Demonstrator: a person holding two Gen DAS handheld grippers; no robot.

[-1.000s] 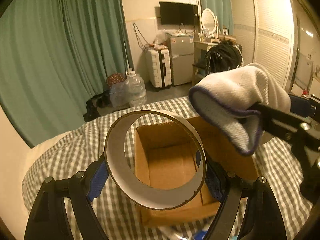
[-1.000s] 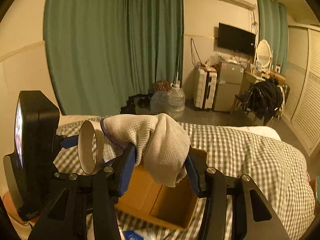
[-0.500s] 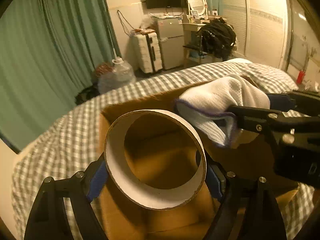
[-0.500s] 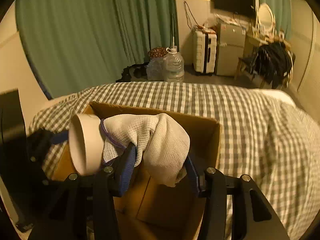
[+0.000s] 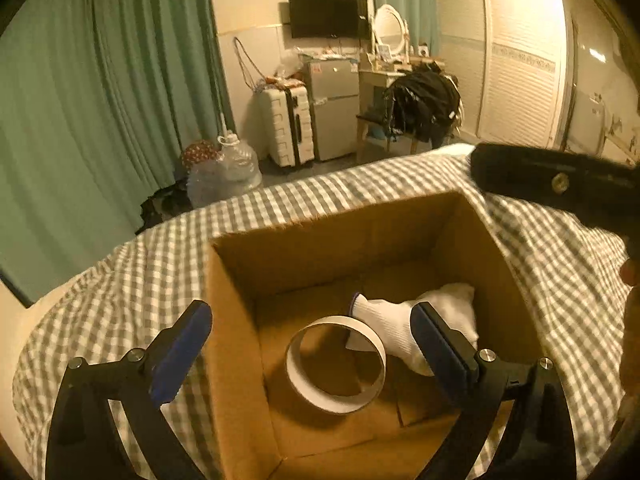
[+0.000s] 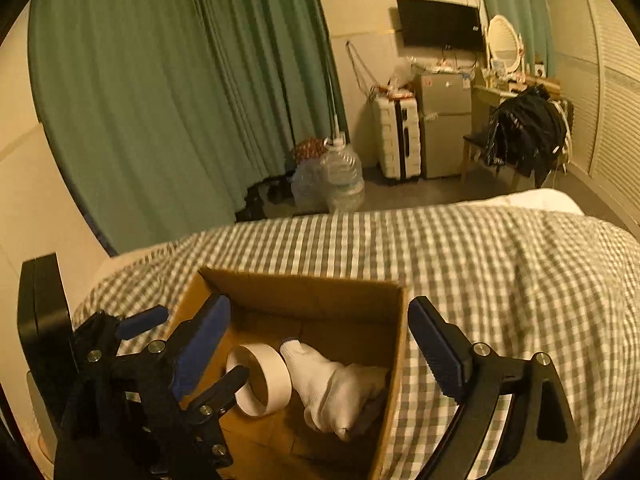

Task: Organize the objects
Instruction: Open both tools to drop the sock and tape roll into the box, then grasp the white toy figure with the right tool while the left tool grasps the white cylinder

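An open cardboard box sits on the checked bed. Inside it lie a white tape roll and a white sock, touching each other. My left gripper is open and empty above the box's near side. My right gripper is open and empty above the box; its body shows at the right of the left wrist view. The left gripper's fingers show at the lower left of the right wrist view.
The checked blanket covers the bed around the box. Beyond the bed are green curtains, water jugs, a white suitcase, a small fridge and a chair with black clothes.
Both grippers opened and rose. The tape roll left my left gripper and the sock left my right gripper; both now lie in the box.
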